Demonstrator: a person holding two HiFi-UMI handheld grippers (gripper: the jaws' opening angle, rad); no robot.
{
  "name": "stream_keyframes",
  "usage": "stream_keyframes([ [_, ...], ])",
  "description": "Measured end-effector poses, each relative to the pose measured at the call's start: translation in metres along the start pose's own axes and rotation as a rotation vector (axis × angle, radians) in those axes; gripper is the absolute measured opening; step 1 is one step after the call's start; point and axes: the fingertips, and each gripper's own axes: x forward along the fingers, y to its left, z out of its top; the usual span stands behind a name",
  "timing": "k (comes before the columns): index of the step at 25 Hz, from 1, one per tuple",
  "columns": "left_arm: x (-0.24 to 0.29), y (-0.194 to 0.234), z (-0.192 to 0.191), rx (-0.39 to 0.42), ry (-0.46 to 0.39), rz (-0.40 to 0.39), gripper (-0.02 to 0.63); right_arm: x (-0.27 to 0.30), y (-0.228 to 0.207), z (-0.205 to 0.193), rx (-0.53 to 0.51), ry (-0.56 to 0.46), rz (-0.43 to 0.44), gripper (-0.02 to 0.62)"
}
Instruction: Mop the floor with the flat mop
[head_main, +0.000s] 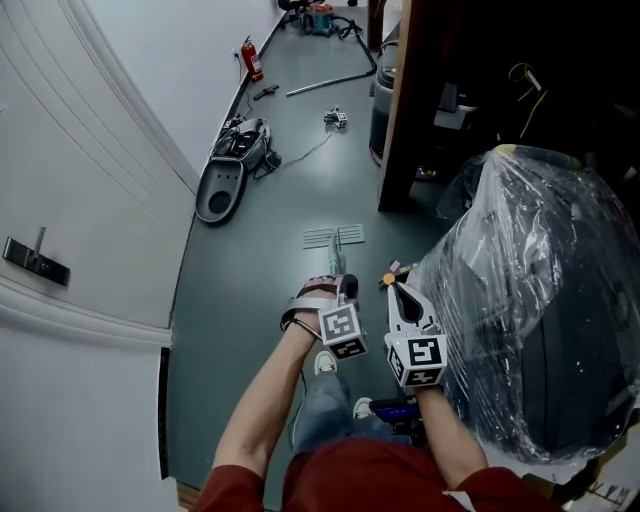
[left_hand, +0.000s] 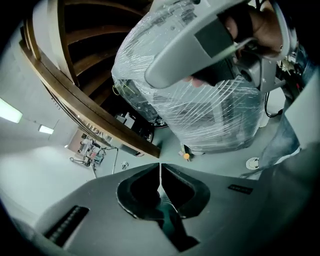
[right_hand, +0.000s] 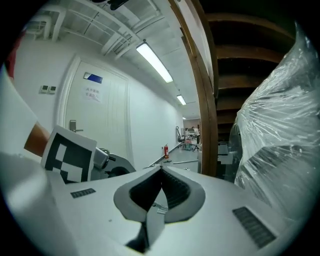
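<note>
Beneath the left tool (head_main: 344, 285), the mop handle (head_main: 338, 262) seems mostly hidden.

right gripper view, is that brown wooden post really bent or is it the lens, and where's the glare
Right gripper view: fisheye bows the wooden post, dark corners, ceiling light blown out. Left gripper view: same bowing, highlights on the plastic wrap. Head view: even light, the wrap glints.

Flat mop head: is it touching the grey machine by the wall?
Apart. Head view shows bare floor between the mop head and the grey machine.
</note>
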Motion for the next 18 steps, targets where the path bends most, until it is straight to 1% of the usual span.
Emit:
stream_keyframes([
  [5,0.016,0.038,-0.012,-0.013,-0.011,-0.007,0.018,0.040,0.005,0.008,-0.009,0.013,-0.002,0.017],
  [11,0.038,0.083,-0.039,-0.002,-0.030,-0.014,0.018,0.092,0.006,0.024,-0.022,0.013,-0.035,0.017],
  [18,0.063,0.135,-0.073,0.012,-0.047,-0.036,0.018,0.155,0.015,0.054,-0.025,0.003,-0.071,0.017],
])
